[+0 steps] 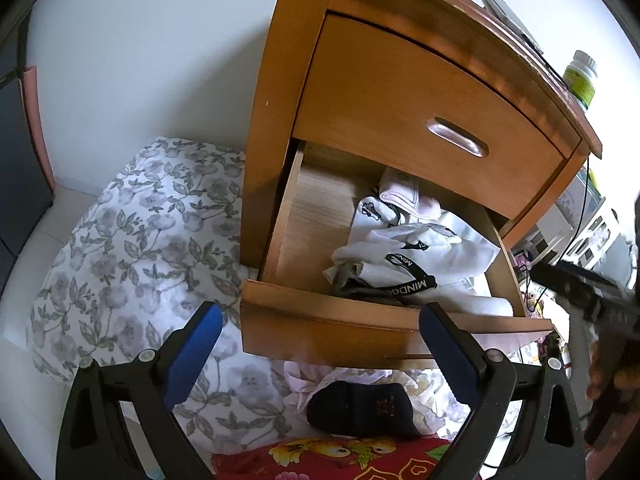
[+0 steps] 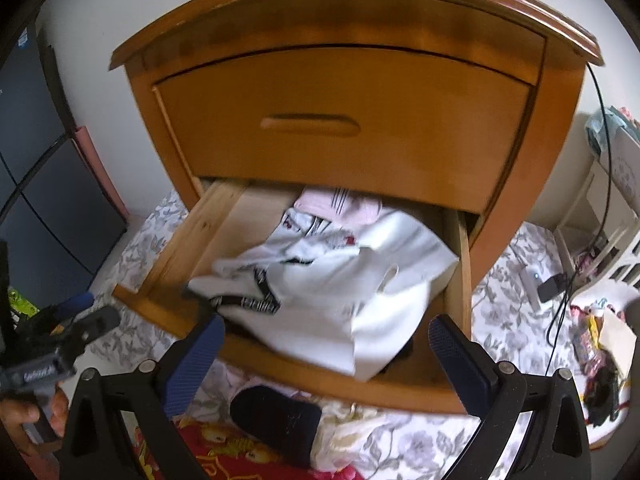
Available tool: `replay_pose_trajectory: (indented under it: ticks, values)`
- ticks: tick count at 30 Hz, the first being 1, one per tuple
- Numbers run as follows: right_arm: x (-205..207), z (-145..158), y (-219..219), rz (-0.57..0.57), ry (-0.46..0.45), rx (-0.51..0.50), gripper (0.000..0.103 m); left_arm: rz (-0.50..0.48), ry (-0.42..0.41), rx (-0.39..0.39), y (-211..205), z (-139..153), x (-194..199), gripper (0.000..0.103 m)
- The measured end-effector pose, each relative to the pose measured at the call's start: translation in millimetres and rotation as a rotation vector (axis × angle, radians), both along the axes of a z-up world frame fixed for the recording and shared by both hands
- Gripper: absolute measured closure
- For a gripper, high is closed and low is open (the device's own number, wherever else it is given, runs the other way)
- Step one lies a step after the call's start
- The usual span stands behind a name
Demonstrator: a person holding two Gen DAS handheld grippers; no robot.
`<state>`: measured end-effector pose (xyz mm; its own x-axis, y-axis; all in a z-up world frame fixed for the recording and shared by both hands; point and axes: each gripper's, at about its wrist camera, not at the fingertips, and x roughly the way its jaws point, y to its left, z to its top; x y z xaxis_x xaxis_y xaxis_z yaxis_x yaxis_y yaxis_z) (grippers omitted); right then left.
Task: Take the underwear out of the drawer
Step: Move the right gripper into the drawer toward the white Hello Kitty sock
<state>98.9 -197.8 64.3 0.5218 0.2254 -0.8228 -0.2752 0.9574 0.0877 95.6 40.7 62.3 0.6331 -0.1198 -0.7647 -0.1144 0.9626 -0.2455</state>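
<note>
Nearest the lenses, both tools stand spread and empty: the right gripper [image 2: 322,344] hangs with its blue pads wide apart just before the front rail of the open lower drawer [image 2: 320,376], and the left gripper [image 1: 320,338] is likewise agape, a little to the left of that same drawer [image 1: 320,332] and short of its front edge. Below the drawer front, on the flowered bedding [image 1: 132,240], lies a dark sock-like item [image 1: 360,410] that is no part of the job. Inside the drawer, the heap of white garments [image 2: 332,280] fills the right half up to the right wall, and one fold spills over the front rail near the right corner; the left half of the drawer floor is bare wood. Within the heap, toward the front, runs a black lettered waistband [image 1: 408,276], which looks like the underwear, though motion blur in the right view leaves the garment's outline unsure. A pink piece [image 1: 404,196] lies at the back under the closed upper drawer [image 1: 424,128]. The cloth should be light, limp and apt to drag its neighbours along; the elastic band is likely the firmest place to pinch.
</note>
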Motion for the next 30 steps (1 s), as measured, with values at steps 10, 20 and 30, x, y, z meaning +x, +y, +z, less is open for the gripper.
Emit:
replay_pose_trajectory:
  ticks: [10, 20, 30]
  values:
    - [54, -26, 21, 0.010, 0.092, -0.068, 0.000, -0.013, 0.018, -0.006, 4, -6, 6, 0.004]
    - [84, -57, 64, 0.077, 0.157, -0.150, 0.014, -0.033, 0.026, -0.020, 6, -10, 12, 0.004]
    - [107, -93, 80, 0.100, 0.244, -0.207, 0.019, -0.036, 0.049, -0.042, 12, -19, 19, 0.004]
